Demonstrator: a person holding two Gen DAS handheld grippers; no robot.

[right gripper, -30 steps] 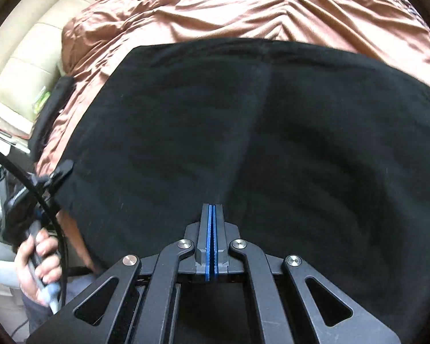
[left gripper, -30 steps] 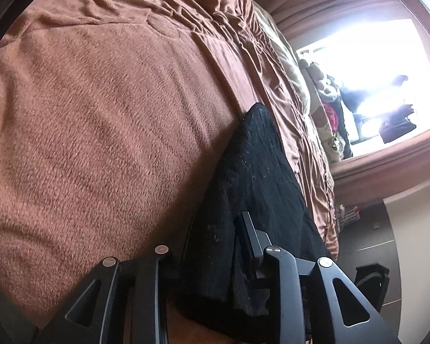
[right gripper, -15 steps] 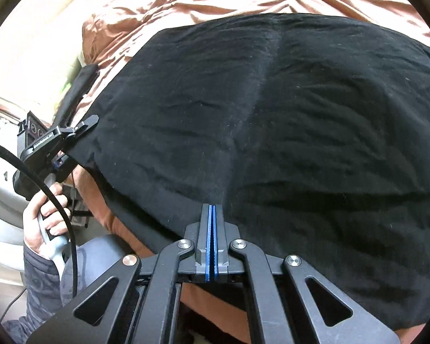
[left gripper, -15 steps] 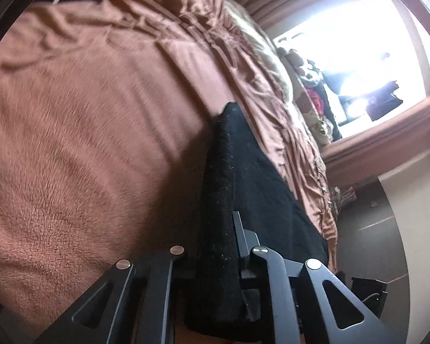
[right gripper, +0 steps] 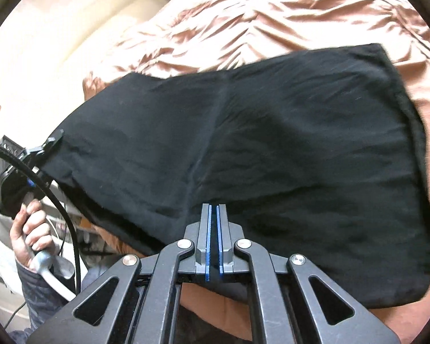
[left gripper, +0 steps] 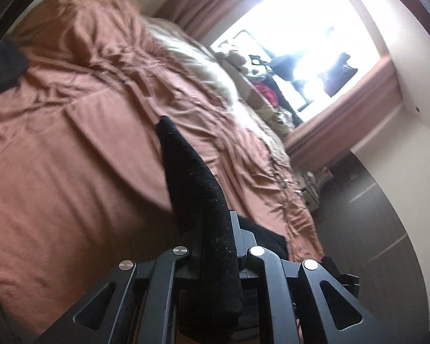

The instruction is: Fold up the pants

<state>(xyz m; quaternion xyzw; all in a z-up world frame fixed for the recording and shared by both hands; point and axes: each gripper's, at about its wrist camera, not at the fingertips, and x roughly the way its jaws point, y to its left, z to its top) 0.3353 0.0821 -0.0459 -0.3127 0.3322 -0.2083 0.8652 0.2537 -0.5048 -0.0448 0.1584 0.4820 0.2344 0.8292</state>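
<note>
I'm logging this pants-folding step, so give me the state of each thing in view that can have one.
Black pants: folded, near edge lifted off the bed, gripped at two places.
Left gripper: shut on the pants; its fingers have just been closing on the cloth.
Right gripper: shut on the pants' edge.
Brown bedspread: rumpled near the window.
Curtains: drawn open.

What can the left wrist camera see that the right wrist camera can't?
Only the left wrist view shows the bright window and dark floor. Only the right wrist view shows the person's hand gripping the left tool, and the pants spread wide. Both show the black pants held up over the brown bedspread, pinched in each camera's own tool.
</note>
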